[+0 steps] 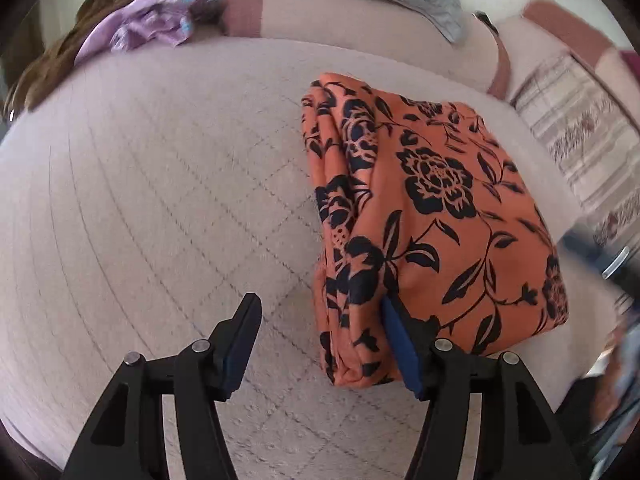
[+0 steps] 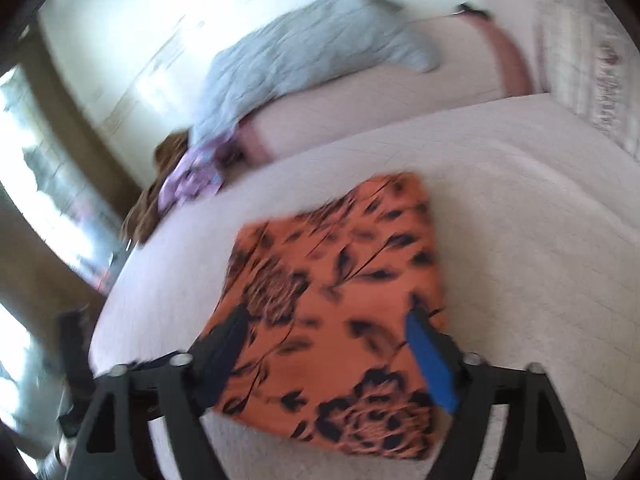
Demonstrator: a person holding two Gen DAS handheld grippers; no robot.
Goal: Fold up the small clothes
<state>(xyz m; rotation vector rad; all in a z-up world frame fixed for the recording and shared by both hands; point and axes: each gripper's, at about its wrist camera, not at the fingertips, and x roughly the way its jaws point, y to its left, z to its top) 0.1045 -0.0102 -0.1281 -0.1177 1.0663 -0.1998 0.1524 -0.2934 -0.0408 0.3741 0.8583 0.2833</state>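
Jaws are standing wide on our left gripper [image 1: 320,340], one blue pad against the near edge of the folded orange cloth with black flowers [image 1: 432,216], not pinching it. We are holding our right gripper [image 2: 326,354] spread open above that cloth, which is lying on the pale quilted bedcover [image 1: 160,200].

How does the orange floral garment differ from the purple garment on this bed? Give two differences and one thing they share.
The orange floral garment is folded into a neat, flat block; the purple garment lies crumpled and unfolded. The orange floral garment sits mid-bed near the grippers; the purple garment lies far back beside a brown heap. Both rest on the quilted bedcover.
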